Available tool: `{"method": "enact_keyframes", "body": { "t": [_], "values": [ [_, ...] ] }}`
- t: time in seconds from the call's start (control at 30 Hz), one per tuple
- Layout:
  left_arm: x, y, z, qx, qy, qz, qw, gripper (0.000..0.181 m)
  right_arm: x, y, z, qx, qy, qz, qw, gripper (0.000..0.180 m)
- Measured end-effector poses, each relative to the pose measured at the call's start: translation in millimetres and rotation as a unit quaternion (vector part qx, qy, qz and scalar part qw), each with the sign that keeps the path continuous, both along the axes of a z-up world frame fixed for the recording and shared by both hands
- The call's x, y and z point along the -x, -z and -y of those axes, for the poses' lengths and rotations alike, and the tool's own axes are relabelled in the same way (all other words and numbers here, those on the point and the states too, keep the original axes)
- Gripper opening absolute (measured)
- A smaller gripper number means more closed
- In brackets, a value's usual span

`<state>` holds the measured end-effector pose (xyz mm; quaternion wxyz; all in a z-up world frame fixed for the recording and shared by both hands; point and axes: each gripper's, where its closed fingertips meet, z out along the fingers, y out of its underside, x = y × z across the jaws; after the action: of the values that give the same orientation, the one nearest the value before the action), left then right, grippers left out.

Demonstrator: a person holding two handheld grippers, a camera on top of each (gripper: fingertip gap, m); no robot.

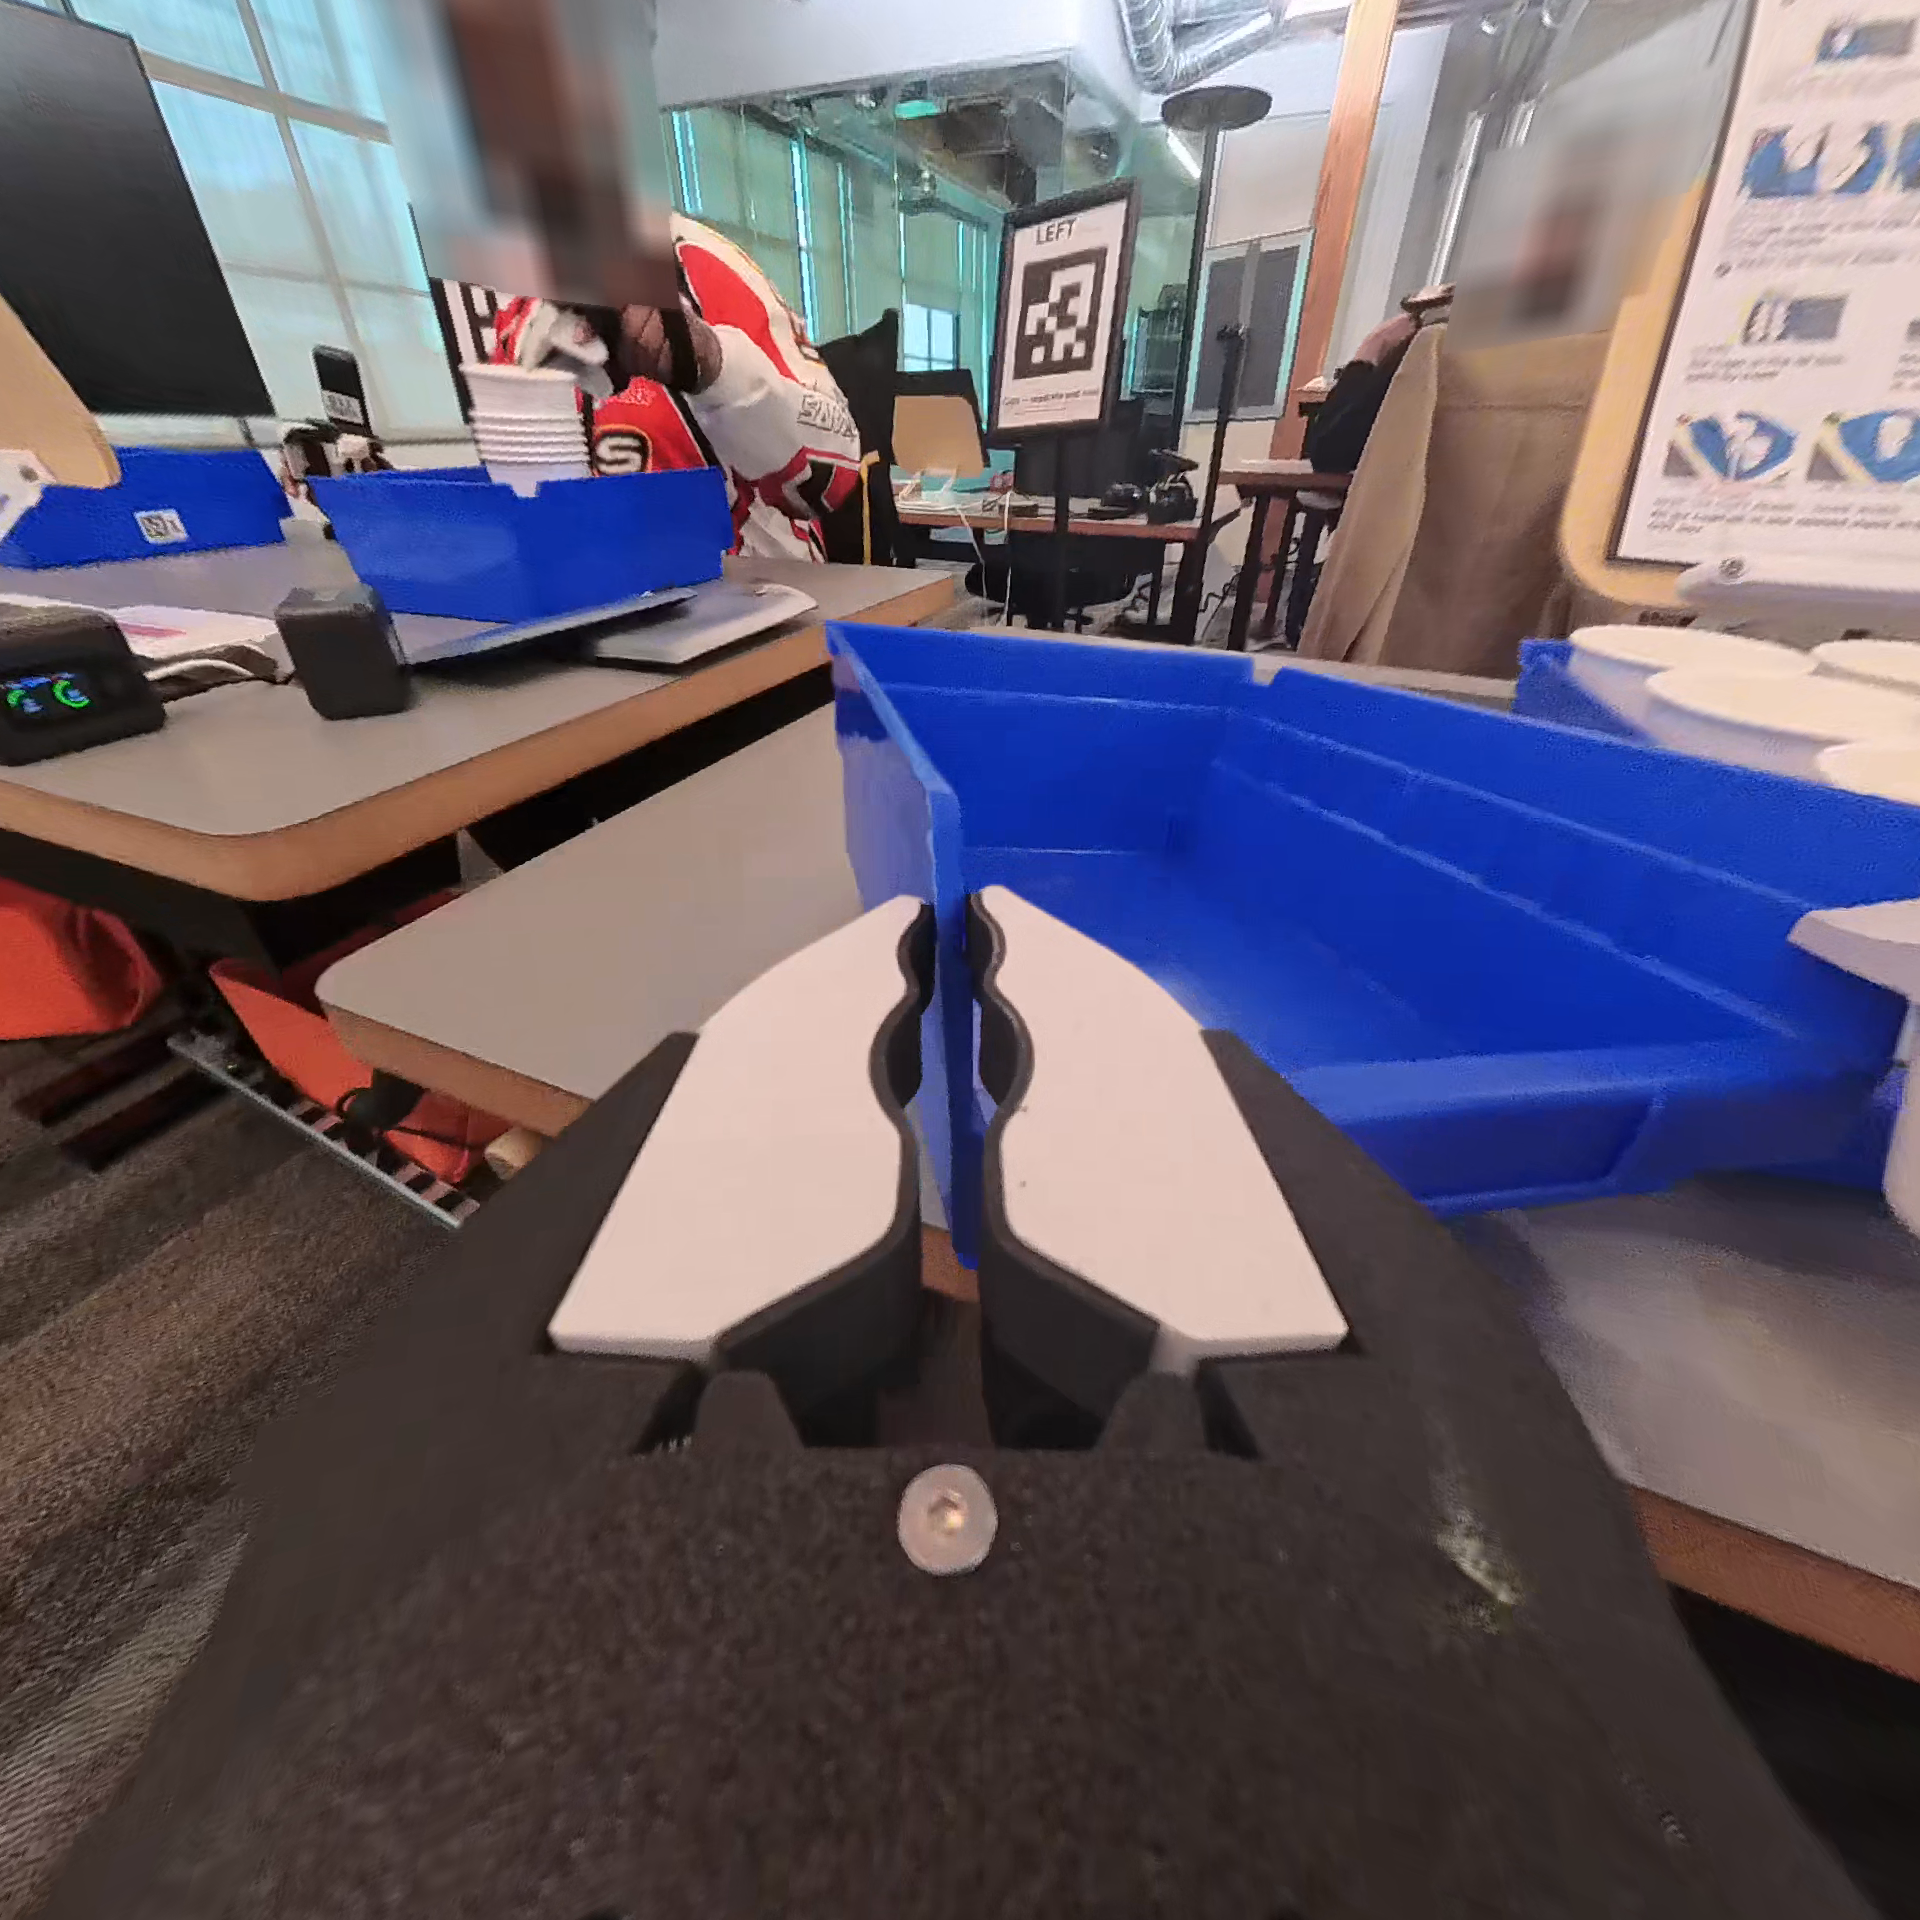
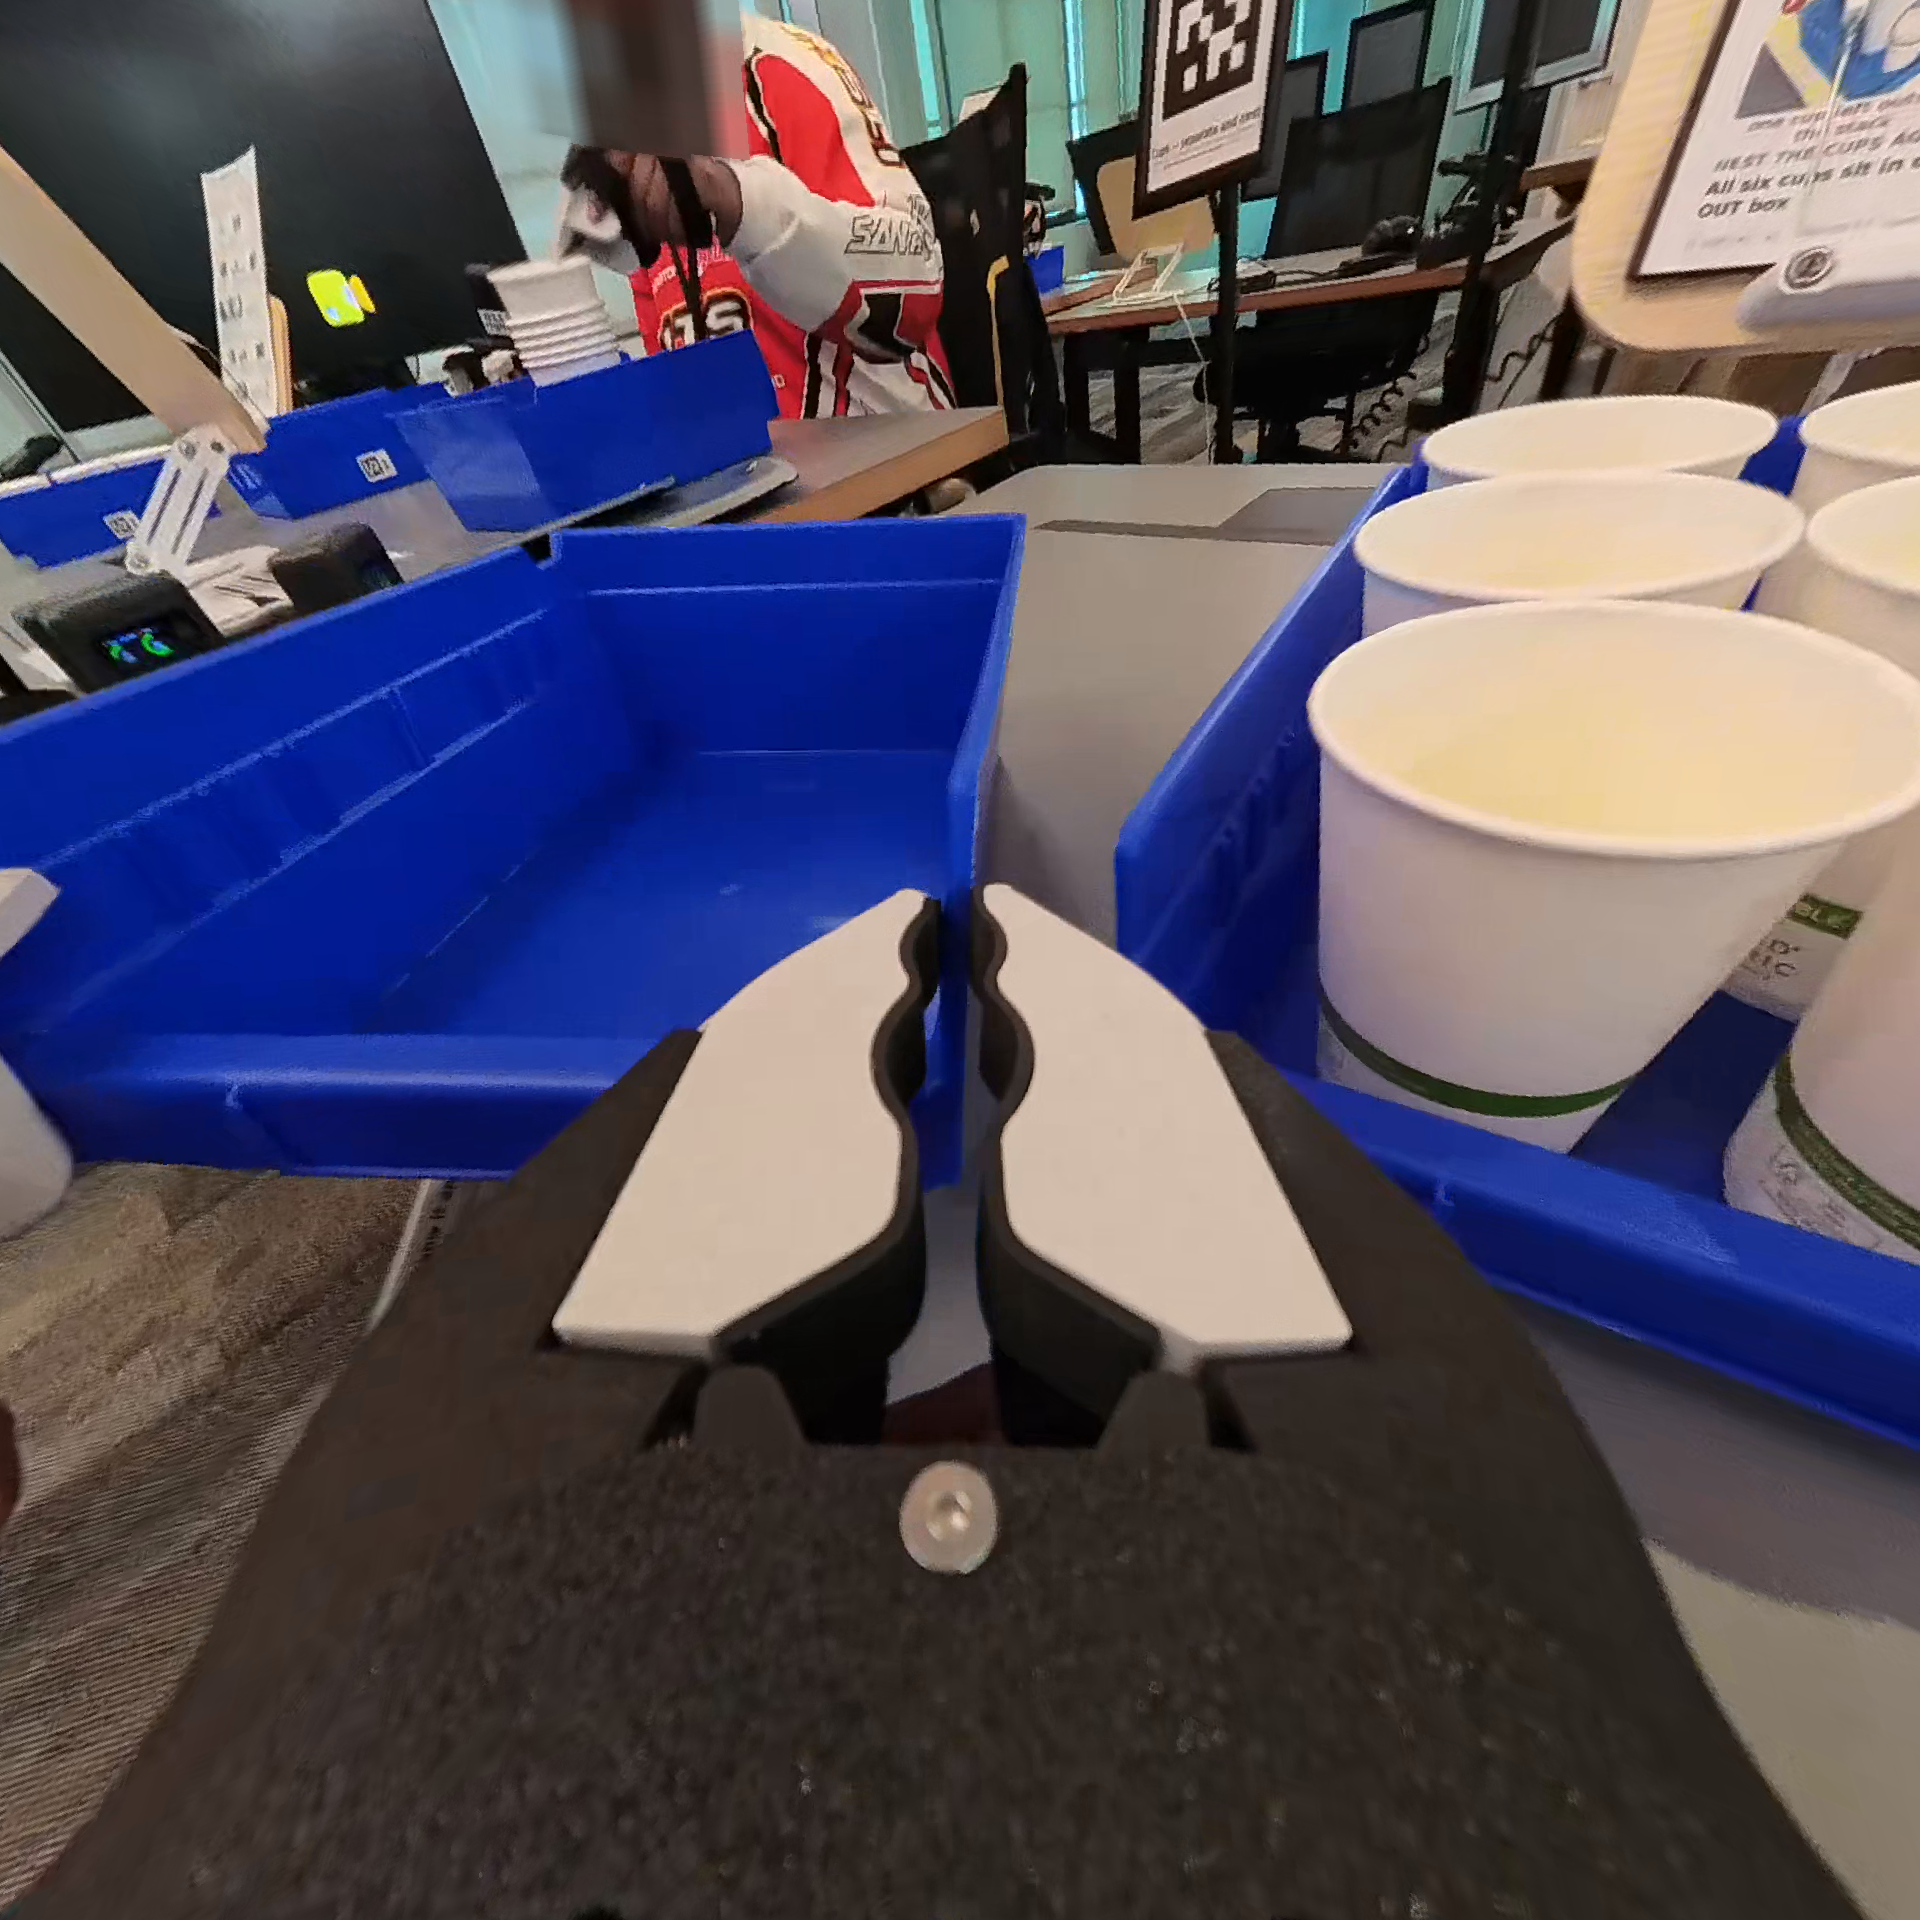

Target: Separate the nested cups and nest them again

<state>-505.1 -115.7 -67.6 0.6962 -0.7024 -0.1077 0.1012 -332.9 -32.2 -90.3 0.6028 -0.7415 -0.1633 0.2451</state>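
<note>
Several white paper cups (image 2: 1579, 831) stand upright and apart in a blue bin (image 2: 1195, 883) on the right; their rims also show in the left wrist view (image 1: 1745, 707). An empty blue bin (image 2: 312, 748) sits to the left of it on the grey table (image 2: 1143, 623). My right gripper (image 2: 956, 909) is shut and empty, in front of the gap between the two bins. My left gripper (image 1: 951, 914) is shut and empty, in front of the near left corner of the empty bin (image 1: 1455, 810).
Behind, another table (image 1: 416, 748) holds blue bins (image 1: 520, 540), and a person in a red and white jersey (image 1: 769, 416) holds a stack of white cups (image 1: 525, 426). A marker sign (image 1: 1060, 312) stands farther back. An instruction board (image 1: 1787, 312) stands at right. Carpet floor (image 1: 156, 1299) lies at left.
</note>
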Motion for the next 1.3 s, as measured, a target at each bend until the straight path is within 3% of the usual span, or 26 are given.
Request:
{"method": "enact_keyframes", "body": {
  "t": [0.13,0.23,0.33,0.47,0.63,0.77,0.9,1.1,1.3],
  "values": [
    [5.2,10.2,-0.7,0.005,-0.011,0.000,1.000,0.005,2.6,-1.6,-1.0,-0.021,0.010,0.006,1.000,0.005],
    [-0.1,-3.0,1.5,-0.013,-0.007,-0.002,1.000,0.004,-2.1,-16.9,-0.2,-0.053,0.024,0.004,0.998,0.006],
    [-8.6,-36.1,6.4,-0.052,-0.007,-0.023,0.998,0.004,-10.1,-46.2,3.9,-0.074,0.020,-0.022,0.997,0.005],
    [-34.9,-104.6,11.3,-0.124,0.010,-0.061,0.990,0.004,-40.3,-111.5,11.9,-0.138,0.037,-0.053,0.988,0.005],
    [-108.4,-186.7,-13.8,-0.192,0.093,-0.074,0.974,0.004,-130.9,-190.1,15.7,-0.210,0.106,-0.064,0.970,0.005],
    [-212.8,-210.1,-56.7,-0.180,0.188,-0.086,0.962,0.005,-245.5,-215.1,9.6,-0.215,0.192,-0.050,0.956,0.005],
    [-332.0,-185.5,-99.5,-0.129,0.282,-0.051,0.949,0.005,-363.8,-193.8,8.7,-0.174,0.282,-0.020,0.943,0.005],
    [-508.5,-94.1,-138.5,-0.044,0.378,-0.004,0.925,0.004,-526.7,-103.7,13.8,-0.077,0.390,-0.002,0.918,0.005],
    [-585.2,-18.4,-154.4,0.006,0.386,-0.007,0.922,0.005,-596.9,-34.7,-8.3,-0.013,0.388,0.003,0.921,0.005]
  ]
}}
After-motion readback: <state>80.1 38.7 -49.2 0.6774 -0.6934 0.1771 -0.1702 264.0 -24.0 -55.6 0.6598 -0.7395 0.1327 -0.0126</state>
